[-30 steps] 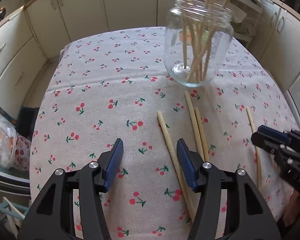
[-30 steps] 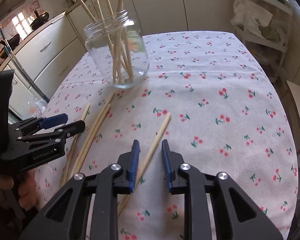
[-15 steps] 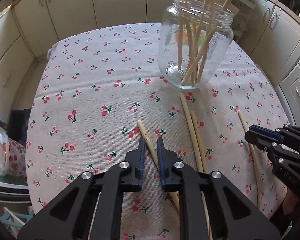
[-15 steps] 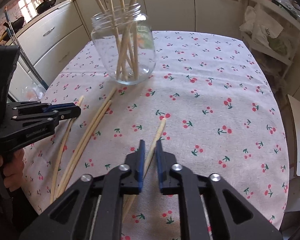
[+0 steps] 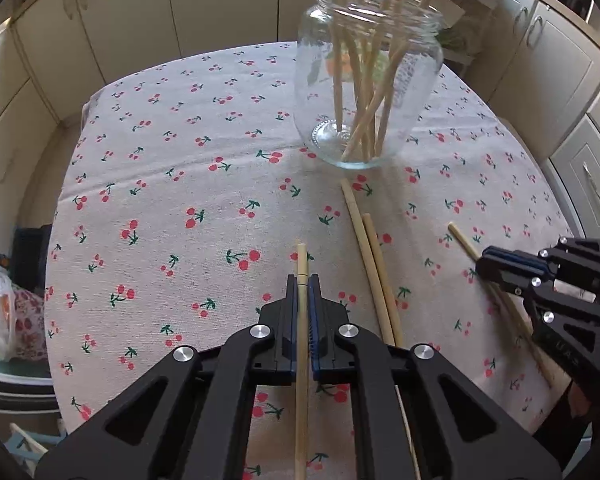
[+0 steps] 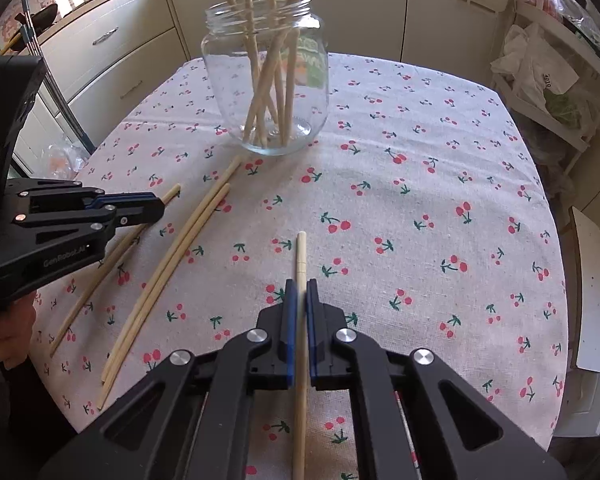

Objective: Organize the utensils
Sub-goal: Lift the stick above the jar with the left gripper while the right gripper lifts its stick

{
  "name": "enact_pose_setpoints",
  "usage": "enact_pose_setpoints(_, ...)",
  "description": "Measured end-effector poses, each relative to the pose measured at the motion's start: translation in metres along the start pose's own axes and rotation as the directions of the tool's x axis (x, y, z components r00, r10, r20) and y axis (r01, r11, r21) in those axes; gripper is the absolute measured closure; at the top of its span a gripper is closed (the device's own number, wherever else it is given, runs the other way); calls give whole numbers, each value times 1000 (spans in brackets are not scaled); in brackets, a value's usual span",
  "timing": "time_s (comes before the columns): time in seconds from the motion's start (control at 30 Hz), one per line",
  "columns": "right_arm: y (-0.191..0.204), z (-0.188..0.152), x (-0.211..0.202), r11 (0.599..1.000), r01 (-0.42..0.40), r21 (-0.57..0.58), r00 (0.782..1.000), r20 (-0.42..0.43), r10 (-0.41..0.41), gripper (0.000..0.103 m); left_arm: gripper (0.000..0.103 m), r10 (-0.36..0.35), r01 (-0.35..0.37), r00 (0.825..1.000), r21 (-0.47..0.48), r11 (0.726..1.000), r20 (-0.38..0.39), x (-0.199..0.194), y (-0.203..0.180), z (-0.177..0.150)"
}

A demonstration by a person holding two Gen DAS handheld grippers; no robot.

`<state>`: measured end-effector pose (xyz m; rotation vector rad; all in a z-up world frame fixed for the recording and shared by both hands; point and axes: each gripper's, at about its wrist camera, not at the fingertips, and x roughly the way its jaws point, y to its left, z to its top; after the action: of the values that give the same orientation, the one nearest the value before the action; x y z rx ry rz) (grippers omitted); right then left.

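- Left claw [image 5: 302,280] is clamped tight on a chopstick [image 5: 301,256], whose tip pokes out past the pads.
- Right claw [image 6: 301,284] grips its own chopstick [image 6: 300,252] the same way, over the cherry-print tabletop [image 6: 420,184].
- Glass jar [image 6: 266,76] stands at the far side, full of upright sticks.
- A loose pair [image 6: 172,264] lies flat between jar and near edge.

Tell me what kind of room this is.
Most likely a home kitchen: cream cabinets with drawers line the walls, and a table with a cherry-print tablecloth holds a glass jar of chopsticks.
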<state>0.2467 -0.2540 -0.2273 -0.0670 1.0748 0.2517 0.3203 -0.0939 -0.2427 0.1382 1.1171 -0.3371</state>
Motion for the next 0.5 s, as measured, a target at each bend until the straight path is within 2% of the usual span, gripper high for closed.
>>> enact_pose_setpoints(0.23,7,-1,1,999,22,-44,1000,8,-22,96,97,46,-45,999,63,997,-11,1,-9,2)
enact_pose_setpoints(0.3,4,-2,0,1000,8,-14,1000,18,-8,97,98,55,-55,998,67,996,-4,1,-10,2)
enact_pose_setpoints(0.4,-10,-6,-3,991,-83,109,996,54,77,97,98,47,-47,999,26,999,20,-4,-6,1)
enact_pose_setpoints(0.5,-24,-12,-10,957,-182,226,978,139,153,97,98,3,0,996,-33,999,94,-21,3,3)
